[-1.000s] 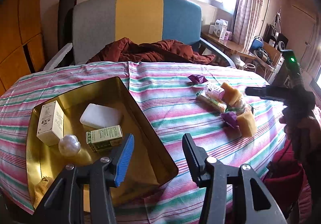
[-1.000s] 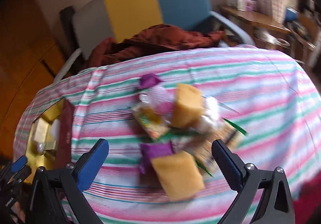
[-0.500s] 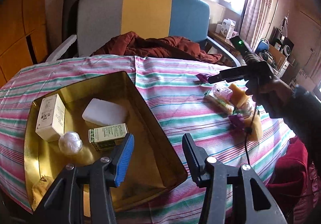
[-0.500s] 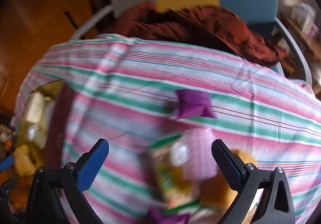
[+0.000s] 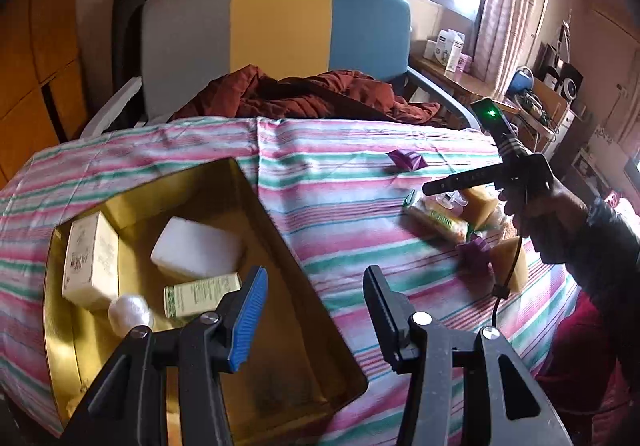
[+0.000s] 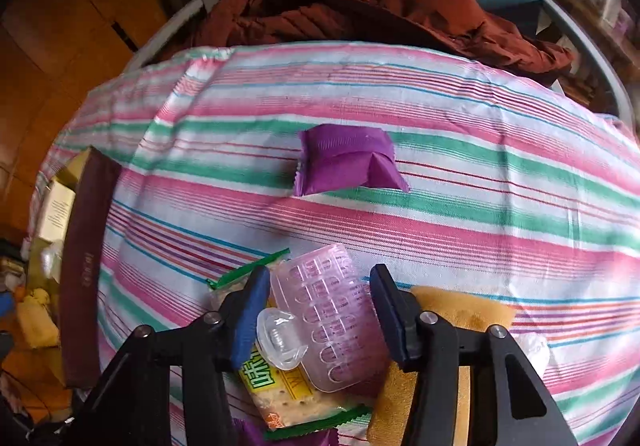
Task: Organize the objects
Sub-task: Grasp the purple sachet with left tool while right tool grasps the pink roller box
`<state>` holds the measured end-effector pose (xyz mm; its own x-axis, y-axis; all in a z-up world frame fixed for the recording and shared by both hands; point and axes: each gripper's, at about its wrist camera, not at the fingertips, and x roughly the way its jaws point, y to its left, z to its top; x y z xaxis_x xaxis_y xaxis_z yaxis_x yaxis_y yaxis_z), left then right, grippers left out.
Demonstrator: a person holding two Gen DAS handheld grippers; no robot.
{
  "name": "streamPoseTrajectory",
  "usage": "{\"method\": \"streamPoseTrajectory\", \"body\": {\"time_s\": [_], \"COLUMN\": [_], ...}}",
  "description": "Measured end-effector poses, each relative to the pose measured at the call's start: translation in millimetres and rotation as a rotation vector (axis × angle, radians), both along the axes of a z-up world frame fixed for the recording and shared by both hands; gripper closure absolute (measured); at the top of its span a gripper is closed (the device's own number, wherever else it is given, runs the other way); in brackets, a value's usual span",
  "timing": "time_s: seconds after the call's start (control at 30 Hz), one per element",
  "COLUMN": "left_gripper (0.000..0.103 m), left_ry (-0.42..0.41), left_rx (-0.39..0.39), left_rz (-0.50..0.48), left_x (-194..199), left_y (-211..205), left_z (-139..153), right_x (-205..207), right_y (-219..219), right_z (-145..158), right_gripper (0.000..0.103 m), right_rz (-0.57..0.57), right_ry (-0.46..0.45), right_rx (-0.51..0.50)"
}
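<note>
Between my right tongs [image 6: 316, 310] sits the pink case [image 6: 328, 318], lying on the cracker pack [image 6: 276, 378] among the pile on the striped cloth [image 6: 440, 214]. Their jaws have just been closing; the left pad touches the case's edge, but I cannot tell whether the right pad presses it yet. A yellow sponge [image 6: 460, 310] lies just beside the right finger, and a purple packet [image 6: 344, 160] lies apart, farther up the cloth. Over the near edge of the gold tray [image 5: 280, 230] hover my left tongs [image 5: 312, 306], jaws apart with nothing between them. Inside the tray lie a white block [image 5: 196, 246], a cream box [image 5: 90, 258], a green box [image 5: 200, 292] and a white ball [image 5: 128, 312].
</note>
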<state>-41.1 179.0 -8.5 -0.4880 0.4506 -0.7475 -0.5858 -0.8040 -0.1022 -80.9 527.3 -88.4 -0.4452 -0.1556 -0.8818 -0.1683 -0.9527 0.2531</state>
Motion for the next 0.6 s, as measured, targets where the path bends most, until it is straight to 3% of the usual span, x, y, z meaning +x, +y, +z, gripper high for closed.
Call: {"method": "streamPoseTrajectory", "body": {"time_s": [0.07,0.13,0.23,0.37,0.6], "left_gripper": [0.052,0.052,0.052,0.052,0.053], "left_ry": [-0.006,-0.016,-0.051,-0.068,-0.112], "left_rx": [-0.013,-0.020,-0.020,-0.025,-0.063], "left_rz": [-0.011,-0.025,-0.043,-0.071,-0.168], "left_x": [-4,-10,-22,-41,-91], "left_y": [9,20,37,68,147], "left_z": [0,-1,-3,-1,-14], "right_x": [5,8,3,6,32], "right_y": [3,4,-7,-22,20], "right_z": [2,6,7,8,27], "right_gripper": [0.046,0.020,0.003,0.003,0.000], "right_rz": [0.004,0.024,0.081,0.150,0.066], "right_ry": [0.040,0.069,0.076,0.019,0.065], "right_rx": [-0.035,-0.053,-0.048,0.066,-0.057]}}
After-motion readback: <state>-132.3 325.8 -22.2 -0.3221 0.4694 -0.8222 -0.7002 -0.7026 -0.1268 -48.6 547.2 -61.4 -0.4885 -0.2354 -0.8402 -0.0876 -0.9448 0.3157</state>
